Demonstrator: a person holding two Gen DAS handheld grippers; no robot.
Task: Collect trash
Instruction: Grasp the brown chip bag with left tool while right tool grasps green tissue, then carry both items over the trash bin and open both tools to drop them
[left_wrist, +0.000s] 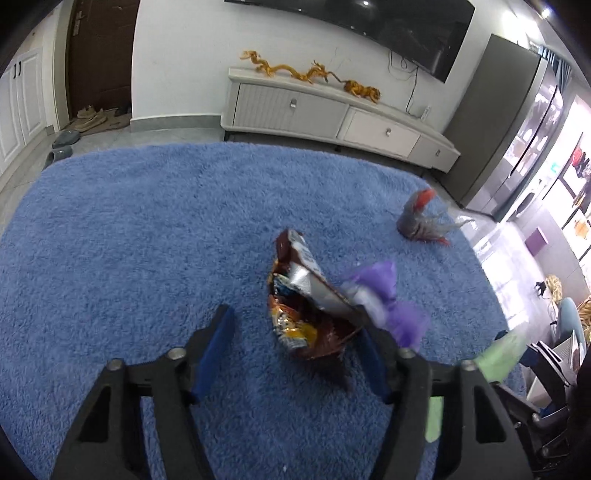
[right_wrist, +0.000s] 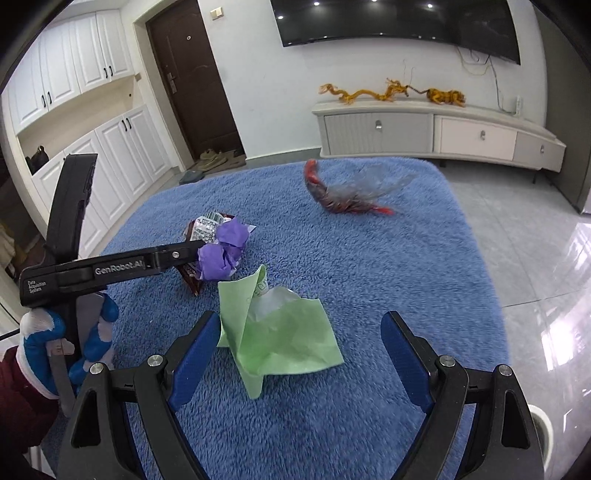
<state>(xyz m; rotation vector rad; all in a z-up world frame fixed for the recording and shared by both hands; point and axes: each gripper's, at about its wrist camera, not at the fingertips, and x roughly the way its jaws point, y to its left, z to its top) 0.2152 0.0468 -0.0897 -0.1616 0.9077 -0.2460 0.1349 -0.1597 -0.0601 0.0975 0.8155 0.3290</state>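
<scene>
On the blue rug (right_wrist: 369, 280), the green wrapper (right_wrist: 275, 339) served as the landmark. The right gripper (right_wrist: 301, 354) stood with its jaws wide apart, one on either side of that wrapper, the left blue pad touching its folded edge; this straddling looked like preparation for a pinch. The wrapper lay crumpled, its long axis running from a raised point on the far side toward a corner just short of the gripper. Beyond the green wrapper and to its left sat the brown snack bag (left_wrist: 306, 306) with a purple crumpled wad (right_wrist: 221, 254) touching it. The left gripper (left_wrist: 299, 345) was also spread, with the bag between its fingers and pressed against the right-hand one, nothing clamped. The bag stood tilted, its torn mouth facing the left camera and its long axis rising away from it. Well beyond the green wrapper, a red and clear plastic wrapper (right_wrist: 347, 192) lay alone, blurred.
</scene>
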